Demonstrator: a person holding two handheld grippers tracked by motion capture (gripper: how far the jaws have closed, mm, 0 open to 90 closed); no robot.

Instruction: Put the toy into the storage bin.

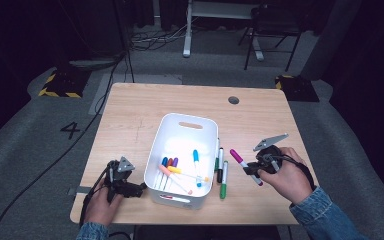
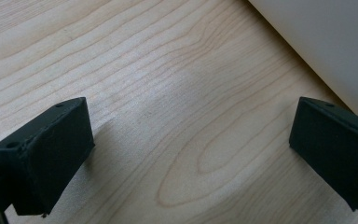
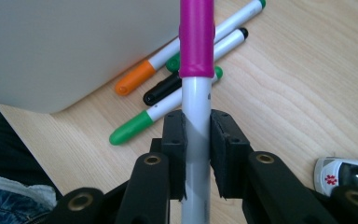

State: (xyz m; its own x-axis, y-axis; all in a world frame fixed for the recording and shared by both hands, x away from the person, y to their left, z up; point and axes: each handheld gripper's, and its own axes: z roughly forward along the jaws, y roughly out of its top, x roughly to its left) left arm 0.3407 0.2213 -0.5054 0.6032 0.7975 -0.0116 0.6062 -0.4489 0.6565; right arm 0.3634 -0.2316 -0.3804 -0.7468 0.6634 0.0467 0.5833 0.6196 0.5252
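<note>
A: Our right tongs (image 3: 196, 128) are clamped on the magenta marker (image 3: 196, 42), clear of the table (image 1: 130, 115).

B: Left tongs (image 2: 186, 140) gape wide, empty. Next we carry it over the white bin (image 1: 166, 131) and release.

In the right gripper view the magenta-capped marker (image 3: 196, 93) runs off the top edge and its lower end is hidden between the jaws. A toy ambulance (image 3: 345, 175) at lower right is cut by the frame edge. The white bin (image 2: 326, 42) is cropped at the upper right of the left gripper view. In the high view, the bin's markers (image 1: 182, 172) are too small to read.
</note>
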